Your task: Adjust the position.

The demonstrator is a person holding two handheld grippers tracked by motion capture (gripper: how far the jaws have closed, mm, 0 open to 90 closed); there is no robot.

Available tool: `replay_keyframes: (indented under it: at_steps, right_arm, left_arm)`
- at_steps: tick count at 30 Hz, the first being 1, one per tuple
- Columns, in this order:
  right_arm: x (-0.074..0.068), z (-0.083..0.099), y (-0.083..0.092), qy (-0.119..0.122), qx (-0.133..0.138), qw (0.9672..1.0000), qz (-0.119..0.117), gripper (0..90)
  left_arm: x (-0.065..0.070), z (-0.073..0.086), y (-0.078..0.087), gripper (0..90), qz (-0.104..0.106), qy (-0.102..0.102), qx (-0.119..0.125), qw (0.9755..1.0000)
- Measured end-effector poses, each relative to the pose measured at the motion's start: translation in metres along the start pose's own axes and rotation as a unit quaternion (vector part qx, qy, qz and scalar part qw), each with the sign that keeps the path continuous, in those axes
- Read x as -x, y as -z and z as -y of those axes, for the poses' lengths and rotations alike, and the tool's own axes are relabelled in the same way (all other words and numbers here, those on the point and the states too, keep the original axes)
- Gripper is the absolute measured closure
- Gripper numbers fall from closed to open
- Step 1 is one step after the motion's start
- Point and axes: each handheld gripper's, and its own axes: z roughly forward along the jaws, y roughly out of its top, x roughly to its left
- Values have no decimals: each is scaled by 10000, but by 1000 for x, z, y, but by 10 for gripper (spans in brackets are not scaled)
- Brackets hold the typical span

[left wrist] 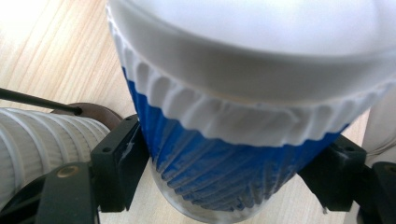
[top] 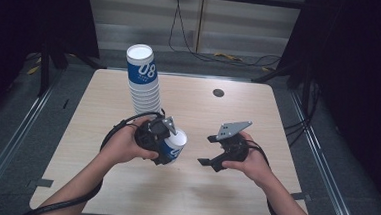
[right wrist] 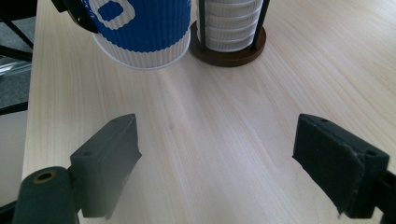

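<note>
Blue-and-white ribbed paper cup [top: 174, 145], clamped at its blue midsection between the black jaws of the left tool [top: 168, 147], is held tilted just above the pale wooden bench [top: 198, 188], near its middle. In the left gripper view the cup [left wrist: 243, 116] sits squarely between the two pads, its white ribbed band and rim toward the camera. In the right gripper view it [right wrist: 140, 28] hangs clear of the wood, just beside the round brown wooden base [right wrist: 229, 53]. Behind the cup, a tall stack of matching blue-and-white cups [top: 143, 79] stands on that base, leaning slightly. The right tool [top: 210, 150], held in the person's right hand [top: 250, 164], waits near the cup with its jaws wide apart and nothing between them. A small dark round disc [top: 218, 92] lies toward the bench's far edge.
</note>
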Motion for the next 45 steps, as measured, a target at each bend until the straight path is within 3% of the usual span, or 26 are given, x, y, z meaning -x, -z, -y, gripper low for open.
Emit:
replay_keyframes:
  at_steps: [5, 9, 15, 21, 22, 45]
  right_arm:
    - [1, -1, -1, 12, -16, 10000, -33, 136]
    - [1, -3, -1, 47, -49, 10000, -67, 136]
    - [-1, -6, -1, 126, -112, 9998, -134, 135]
    - [-2, -10, 0, 197, -152, 9995, -190, 136]
    - [-2, -10, 0, 204, -147, 9995, -193, 136]
    - [-6, -26, -1, 365, -188, 9981, -465, 142]
  left_arm:
    - [-2, -1, -1, 233, 65, -29, -101, 9999]
    - [0, -2, -3, 233, 40, 68, -185, 9998]
    - [-1, -6, -6, 232, 59, -53, -269, 9996]
    - [-2, -11, -8, 232, 68, -12, -299, 9995]
    - [-2, -11, -9, 232, 86, 71, -288, 9995]
    - [1, -24, -28, 232, 191, -101, -476, 9986]
